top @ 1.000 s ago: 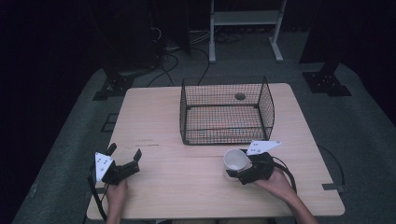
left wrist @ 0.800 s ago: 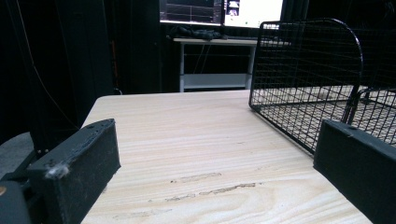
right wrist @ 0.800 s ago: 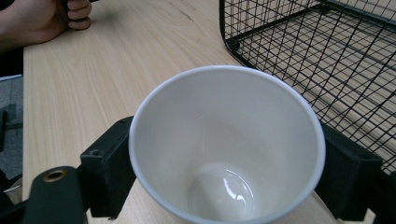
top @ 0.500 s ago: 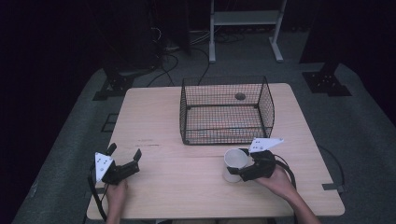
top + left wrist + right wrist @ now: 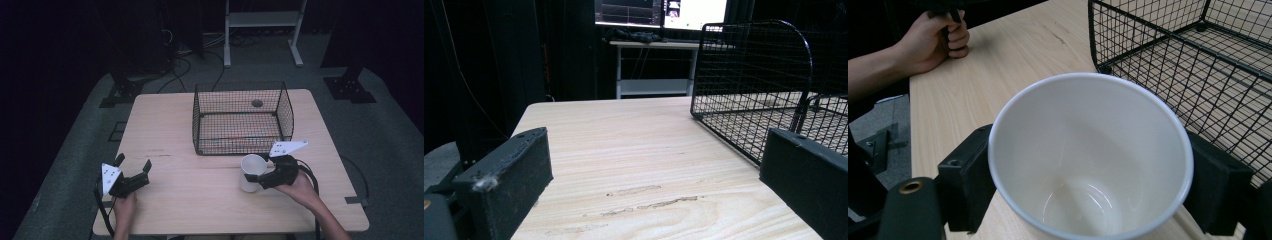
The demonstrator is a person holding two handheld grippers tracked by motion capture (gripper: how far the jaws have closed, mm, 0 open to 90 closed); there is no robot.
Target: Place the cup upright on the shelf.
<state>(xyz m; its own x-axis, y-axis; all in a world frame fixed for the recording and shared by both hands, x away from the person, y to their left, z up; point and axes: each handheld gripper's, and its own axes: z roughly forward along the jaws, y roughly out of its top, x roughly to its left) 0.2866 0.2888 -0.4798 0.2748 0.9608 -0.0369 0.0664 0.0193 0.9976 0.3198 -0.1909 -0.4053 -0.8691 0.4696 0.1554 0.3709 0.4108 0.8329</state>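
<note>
A white cup (image 5: pixel 251 170) with nothing inside stands just in front of the black wire basket (image 5: pixel 285 112), near its right front corner. My right gripper (image 5: pixel 260 176) is shut on the white cup, one jaw on each side of its wall. In the right gripper view the cup (image 5: pixel 1088 165) sits between the jaws of my right gripper (image 5: pixel 1091 190), with the basket (image 5: pixel 1168 45) close behind on the right. My left gripper (image 5: pixel 133 164) rests open near the table's left front, nothing between its jaws. In the left gripper view my left gripper (image 5: pixel 654 180) points across bare wood toward the basket (image 5: pixel 749 75).
The wooden table (image 5: pixel 165 125) ends close to both hands at the front. A small dark round spot (image 5: pixel 257 103) lies behind the basket. A white stand (image 5: pixel 260 20) and cables are on the floor beyond. The person's other hand (image 5: pixel 943 40) is at far left.
My right gripper has shifted slightly toward the basket with the cup in it. The left gripper has not moved.
</note>
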